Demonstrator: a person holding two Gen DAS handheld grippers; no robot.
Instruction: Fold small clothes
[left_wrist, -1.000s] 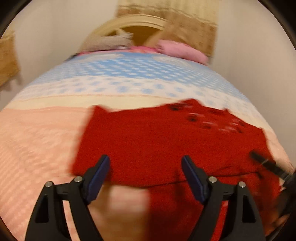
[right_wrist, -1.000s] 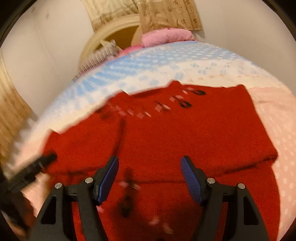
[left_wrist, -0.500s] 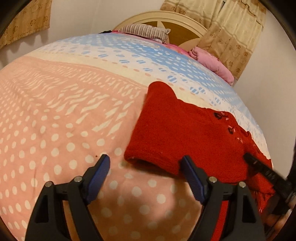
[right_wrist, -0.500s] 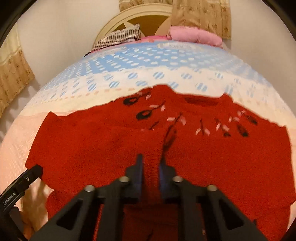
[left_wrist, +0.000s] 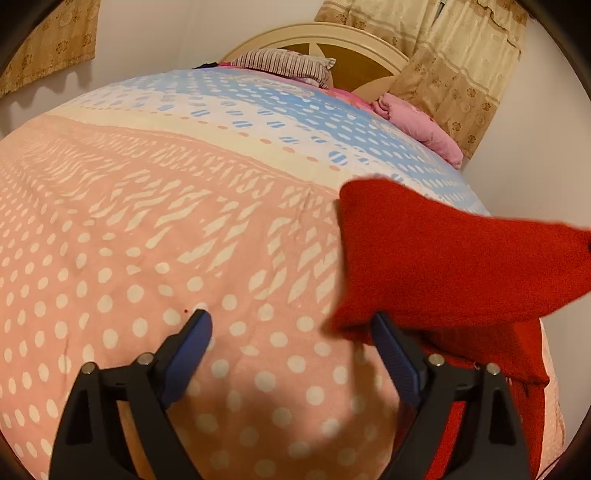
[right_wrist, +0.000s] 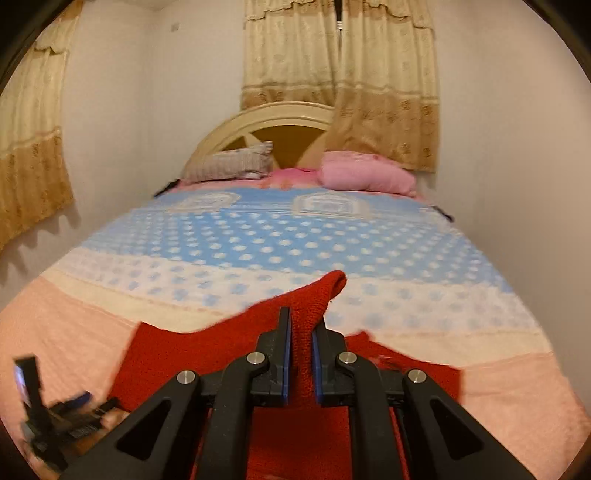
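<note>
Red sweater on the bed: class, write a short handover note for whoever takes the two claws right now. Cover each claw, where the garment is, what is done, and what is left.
Right claw: shut on a pinched ridge of the red sweater, which is raised off the bed.
Left claw: open, nothing held, its jaws have just been opening; it sits over the bedspread at the sweater's edge.
Sweater: partly lifted, the rest lying on the pink part of the bedspread.
Done: one grip taken and part of the sweater lifted.
Left: probably carry the raised part over, lay it flat, then finish and smooth the fold.

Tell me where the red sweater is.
The red sweater is pinched in the right gripper, lifted off the bedspread.
</note>
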